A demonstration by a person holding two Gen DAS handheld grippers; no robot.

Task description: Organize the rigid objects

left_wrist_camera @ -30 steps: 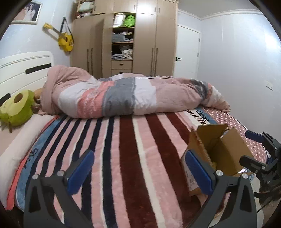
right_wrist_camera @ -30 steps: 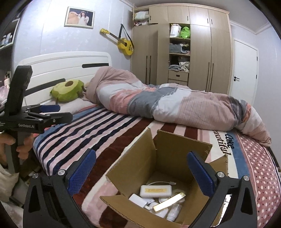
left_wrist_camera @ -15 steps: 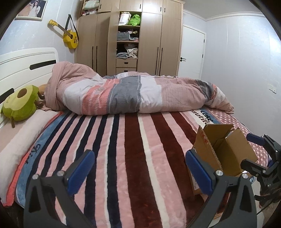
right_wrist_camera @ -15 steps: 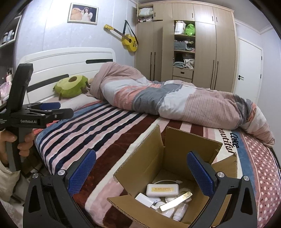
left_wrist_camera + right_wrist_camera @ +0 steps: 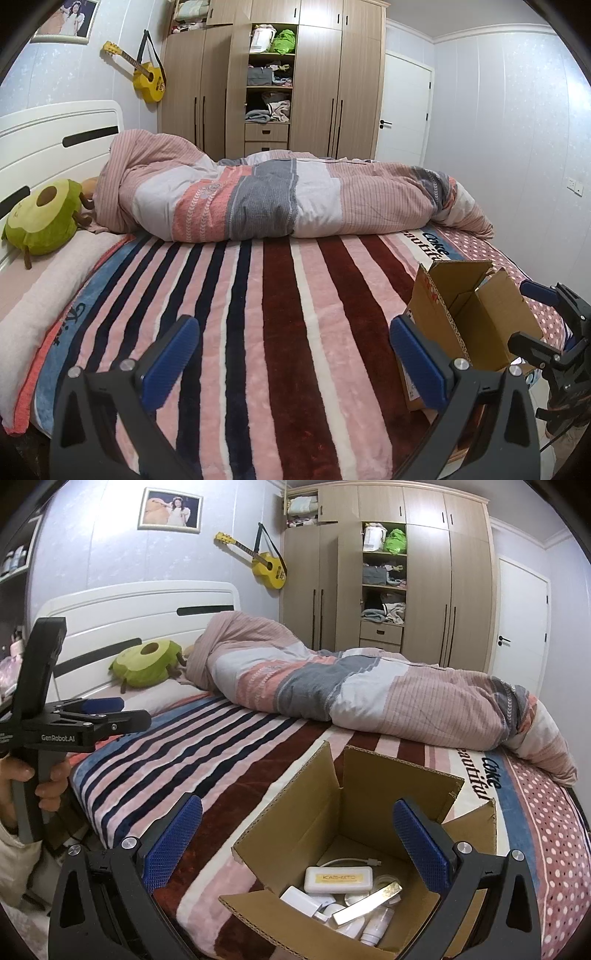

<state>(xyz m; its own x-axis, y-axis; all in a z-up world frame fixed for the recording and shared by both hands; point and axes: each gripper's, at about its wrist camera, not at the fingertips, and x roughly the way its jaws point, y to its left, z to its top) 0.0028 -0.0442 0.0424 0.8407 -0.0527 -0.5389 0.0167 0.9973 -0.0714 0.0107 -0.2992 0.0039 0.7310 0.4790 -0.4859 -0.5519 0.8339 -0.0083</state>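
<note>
The striped blanket [image 5: 258,332] covers the bed and fills most of the left wrist view, with the rolled quilt [image 5: 295,199] lying across it toward 12 o'clock and the avocado plush [image 5: 44,218] at 9 o'clock by the headboard. The open cardboard box [image 5: 332,812] stands on the blanket near the bed's edge: at 3 to 4 o'clock in the left wrist view, at 6 o'clock in the right wrist view. The left gripper [image 5: 295,354] hangs above bare blanket, its jaws spread wide with nothing between them, the box just past its right finger. The right gripper [image 5: 297,834] is held over the box mouth, jaws likewise wide apart and empty. Inside the box, low at 6 o'clock, lie a white case [image 5: 338,878] with a yellow label, a shiny gold bar [image 5: 369,901] leaning across small white bottles, and a white cable [image 5: 354,861] behind the case.
</note>
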